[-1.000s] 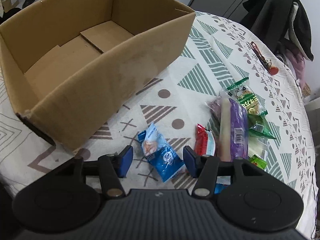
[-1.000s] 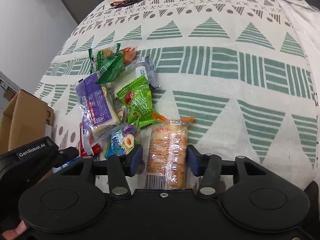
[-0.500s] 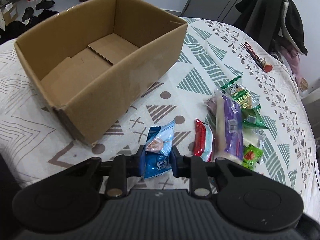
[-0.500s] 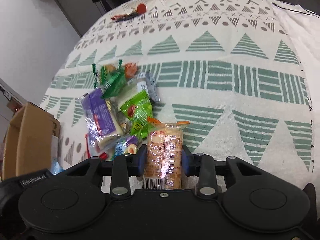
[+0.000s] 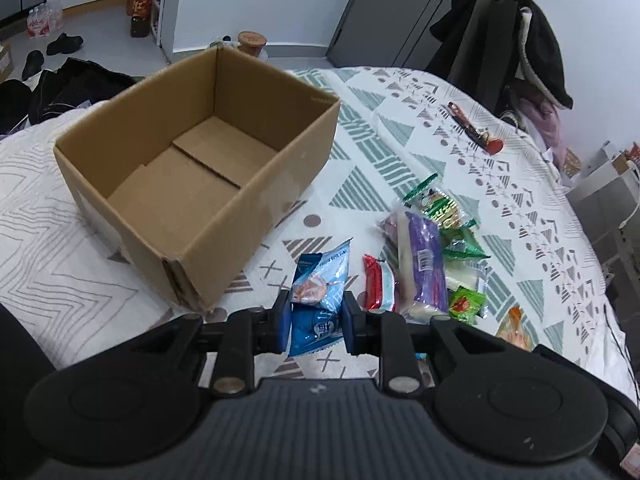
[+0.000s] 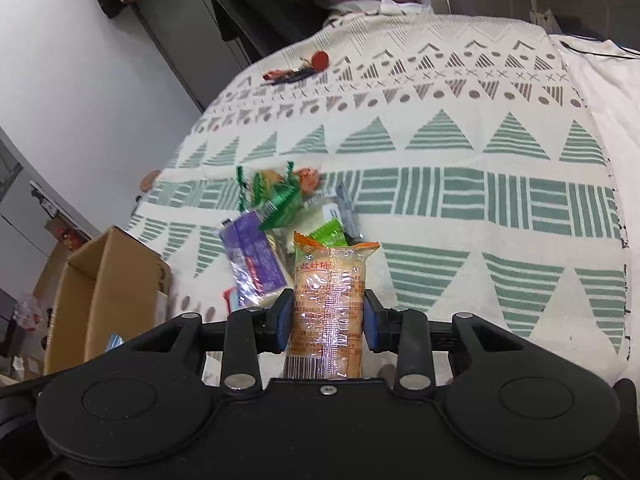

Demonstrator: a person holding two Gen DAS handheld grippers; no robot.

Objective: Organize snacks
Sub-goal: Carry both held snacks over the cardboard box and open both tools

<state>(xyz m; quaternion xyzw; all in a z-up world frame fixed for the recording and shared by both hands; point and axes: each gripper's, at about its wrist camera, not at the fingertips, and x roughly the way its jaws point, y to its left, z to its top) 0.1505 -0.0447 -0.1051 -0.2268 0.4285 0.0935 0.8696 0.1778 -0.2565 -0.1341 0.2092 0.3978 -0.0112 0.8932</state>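
Ahead-left of the left gripper point(image 5: 316, 320), clamped on the blue packet point(image 5: 318, 300), stands the box point(image 5: 224, 216); the right gripper point(image 6: 327, 320), clamped lengthwise on the biscuit pack point(image 6: 328, 300), sits farther off.

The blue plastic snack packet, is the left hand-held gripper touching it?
Touching. The left wrist view shows the left hand-held gripper with both blue pads pressed against the blue plastic snack packet.

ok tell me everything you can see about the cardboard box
The cardboard box is plain brown corrugated card, open at the top with nothing inside. Two bottom flaps meet unevenly on its floor. It sits upright on the patterned tablecloth, to the left of the snack pile, with no gripper touching it. Its near corner looks slightly worn.
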